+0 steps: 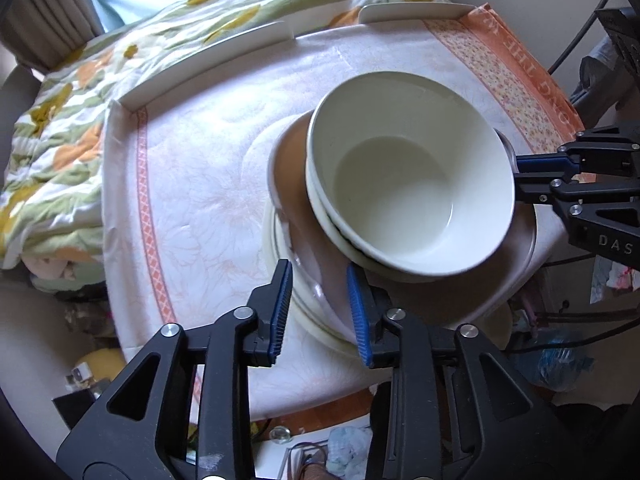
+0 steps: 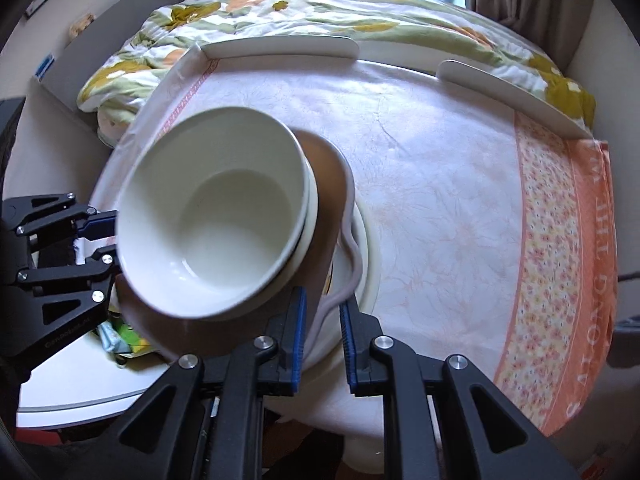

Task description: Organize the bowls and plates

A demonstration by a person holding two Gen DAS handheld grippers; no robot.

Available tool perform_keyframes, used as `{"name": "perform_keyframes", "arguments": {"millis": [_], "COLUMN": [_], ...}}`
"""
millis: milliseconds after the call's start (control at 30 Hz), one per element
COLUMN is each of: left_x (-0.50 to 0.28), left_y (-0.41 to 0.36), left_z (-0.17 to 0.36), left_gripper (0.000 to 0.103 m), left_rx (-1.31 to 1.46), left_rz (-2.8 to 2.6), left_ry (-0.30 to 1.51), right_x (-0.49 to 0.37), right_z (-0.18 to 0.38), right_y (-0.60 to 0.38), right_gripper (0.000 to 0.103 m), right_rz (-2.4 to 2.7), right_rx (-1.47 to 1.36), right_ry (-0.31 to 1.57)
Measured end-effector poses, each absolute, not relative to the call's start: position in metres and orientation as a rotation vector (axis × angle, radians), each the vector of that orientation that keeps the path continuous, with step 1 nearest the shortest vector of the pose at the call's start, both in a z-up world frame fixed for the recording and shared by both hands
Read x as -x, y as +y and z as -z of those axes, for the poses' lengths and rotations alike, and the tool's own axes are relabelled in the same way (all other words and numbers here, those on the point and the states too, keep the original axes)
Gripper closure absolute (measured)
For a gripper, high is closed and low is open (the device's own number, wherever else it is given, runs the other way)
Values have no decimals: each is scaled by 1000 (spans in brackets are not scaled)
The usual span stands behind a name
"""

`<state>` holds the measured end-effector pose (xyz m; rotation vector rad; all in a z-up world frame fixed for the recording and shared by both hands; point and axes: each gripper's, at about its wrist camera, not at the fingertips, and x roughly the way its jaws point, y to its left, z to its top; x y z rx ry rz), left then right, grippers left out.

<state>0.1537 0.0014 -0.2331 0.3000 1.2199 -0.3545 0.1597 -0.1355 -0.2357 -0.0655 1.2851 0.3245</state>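
— Where is the crockery?

— Piled mid-frame in both wrist views, over the bench (image 2: 280,46), which is draped in a white cloth with an orange patterned border (image 1: 200,160). Lowest is a cream round plate (image 1: 269,240) lying flat on the cloth. Above it is a brown-glazed dish with a pale wavy rim (image 2: 332,168), and in that dish sit two nested white ceramic bowls (image 1: 400,184).

— Which way do the bowls face?

— Mouths up, toward both cameras, but not level: the pair leans, and the brown dish under them is tipped too. Everything is round, so no long axis shows; only the pile's own axis, which stands off upright. In the left wrist view the bowls sit to the right of the brown dish's middle.

— The right tongs (image 2: 323,300)?

— Closed down on the brown dish's wavy rim, at the lower centre of the right wrist view.

— And the left tongs (image 1: 320,276)?

— Parted. The dish's near edge passes between the blue pads (image 1: 280,312), and the pad on the left side of the frame stands clear of it.

— Behind the bench?

— A flowered quilt in green, mustard and orange (image 1: 60,120) on a bed, across the top of both frames.
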Motion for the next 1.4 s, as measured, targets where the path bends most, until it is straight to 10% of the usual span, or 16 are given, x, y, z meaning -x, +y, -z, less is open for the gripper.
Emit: {"name": "perform_keyframes", "arguments": {"millis": [433, 500, 600, 667, 867, 1400], "left_x": [-86, -73, -52, -39, -19, -2], "left_y": [11, 9, 7, 7, 1, 5], "left_z": [148, 123, 82, 55, 5, 0], "left_gripper": [75, 60, 7, 0, 0, 0], "left_rx": [-138, -95, -34, -11, 19, -23], "left_rz": [345, 342, 318, 301, 230, 112], "left_ry": [1020, 945, 796, 682, 498, 384], "right_x": [-93, -84, -68, -54, -27, -11], "right_z": [155, 136, 102, 76, 29, 11], "right_y": [-153, -155, -161, -167, -178, -188], "right_gripper": [88, 87, 45, 15, 0, 0], "right_rz": [-276, -268, -238, -233, -155, -15], "right_rx": [-30, -28, -16, -24, -6, -18], "right_ry": [1074, 1007, 895, 804, 625, 491]}}
